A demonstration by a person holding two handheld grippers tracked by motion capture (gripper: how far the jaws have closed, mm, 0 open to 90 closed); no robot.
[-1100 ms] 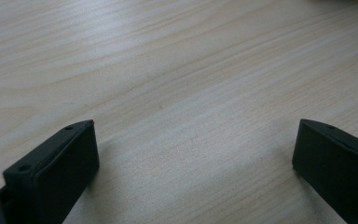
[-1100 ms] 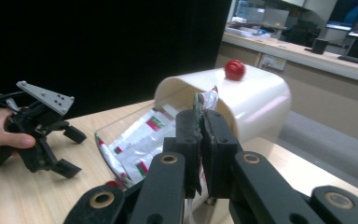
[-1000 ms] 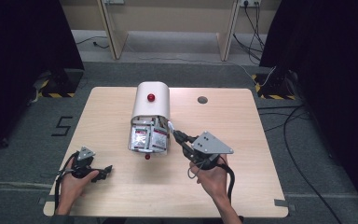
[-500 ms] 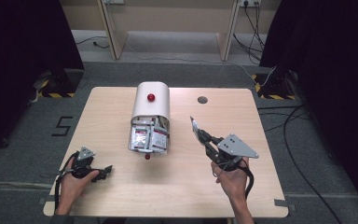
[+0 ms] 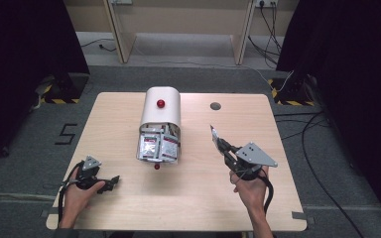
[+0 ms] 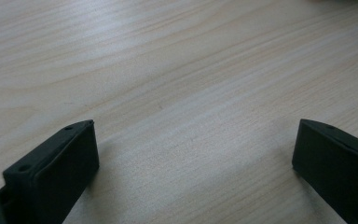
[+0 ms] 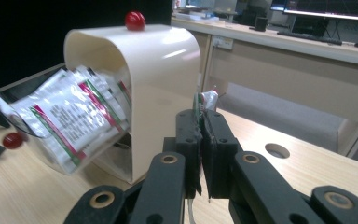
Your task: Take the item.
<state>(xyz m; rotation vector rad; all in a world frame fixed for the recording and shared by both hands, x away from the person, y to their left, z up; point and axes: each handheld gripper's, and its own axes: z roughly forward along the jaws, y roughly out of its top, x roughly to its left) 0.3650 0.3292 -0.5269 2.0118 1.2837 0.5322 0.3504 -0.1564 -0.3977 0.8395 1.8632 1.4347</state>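
A cream dispenser box (image 5: 161, 111) with a red knob stands mid-table, and its clear front flap hangs open over a stack of white sachets (image 5: 156, 146). In the right gripper view the box (image 7: 163, 70) and sachets (image 7: 70, 116) sit to the left. My right gripper (image 5: 218, 141) is to the right of the box, shut on one thin sachet (image 5: 212, 133) that pokes up past the jaws. The same sachet (image 7: 207, 99) shows pinched in my right gripper (image 7: 204, 116). My left gripper (image 5: 113, 181) rests open near the front left edge, over bare wood (image 6: 196, 123).
A small red knob (image 5: 157, 166) on the flap lies just in front of the box. A round cable hole (image 5: 216, 105) is in the table's far right part. Cables trail from both grippers toward the front edge.
My right gripper has drawn away from the box's front toward the right and a little down, carrying the sachet. The left hand has stayed put.
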